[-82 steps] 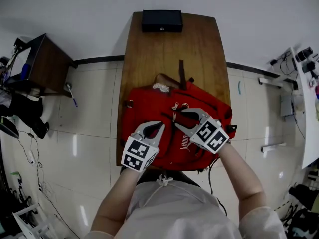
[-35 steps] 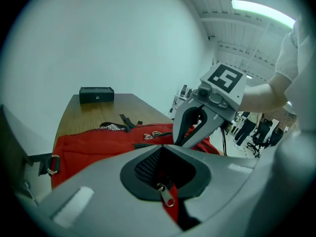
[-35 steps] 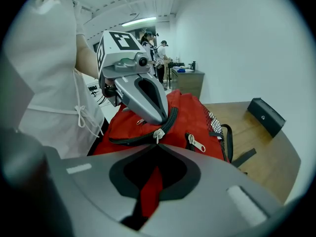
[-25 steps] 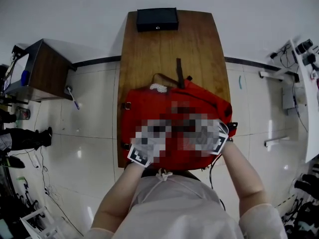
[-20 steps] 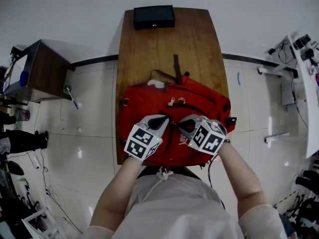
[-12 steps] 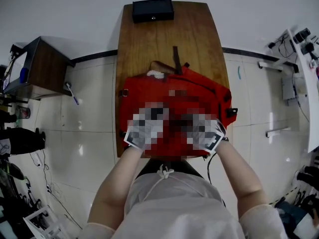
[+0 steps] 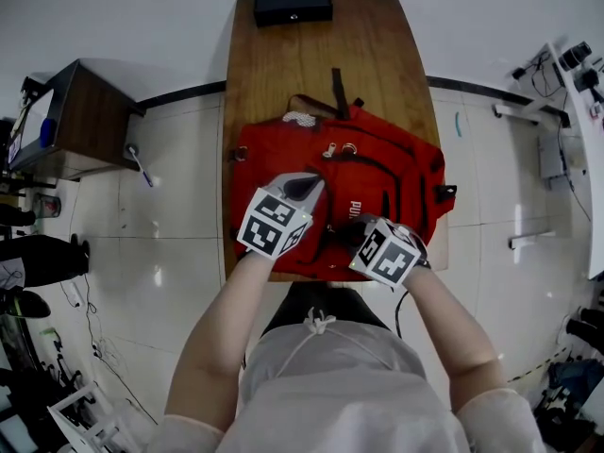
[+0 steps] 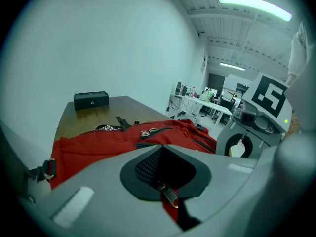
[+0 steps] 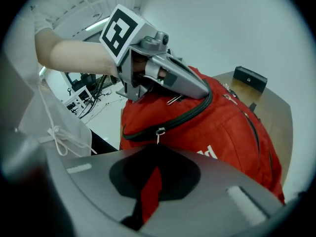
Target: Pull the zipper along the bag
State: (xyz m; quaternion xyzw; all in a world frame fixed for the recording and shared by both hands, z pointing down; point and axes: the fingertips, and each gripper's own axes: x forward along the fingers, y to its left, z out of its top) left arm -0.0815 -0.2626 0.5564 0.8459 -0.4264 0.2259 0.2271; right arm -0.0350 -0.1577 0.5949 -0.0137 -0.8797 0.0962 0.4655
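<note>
Drawn toward the near edge of the tabletop (image 7: 321,64) since earlier, the right gripper (image 7: 351,237) is clamped on a red strip (image 9: 148,191) beside the zipper slider (image 9: 159,132) of the bag (image 7: 377,173) lying there, the left gripper (image 7: 317,181) is pinched on a metal pull (image 8: 169,194) mid-bag, and the zipper is judged only partly run.

Narrow brown wooden table (image 7: 283,74) with rounded corners, standing on pale glossy floor tiles (image 7: 179,225), long axis running away from the viewer. At the far end, close to the edge and roughly centred: flat black rectangular box (image 7: 293,4) with a small light dot on its near face. Across the near half: red fabric backpack (image 7: 274,154) lying flat, reaching from one long edge of the top to the other. Between box and backpack: bare wood, crossed only by a dark strap (image 7: 337,85) from the backpack's far side, lying straight toward the box and well short of it.
</note>
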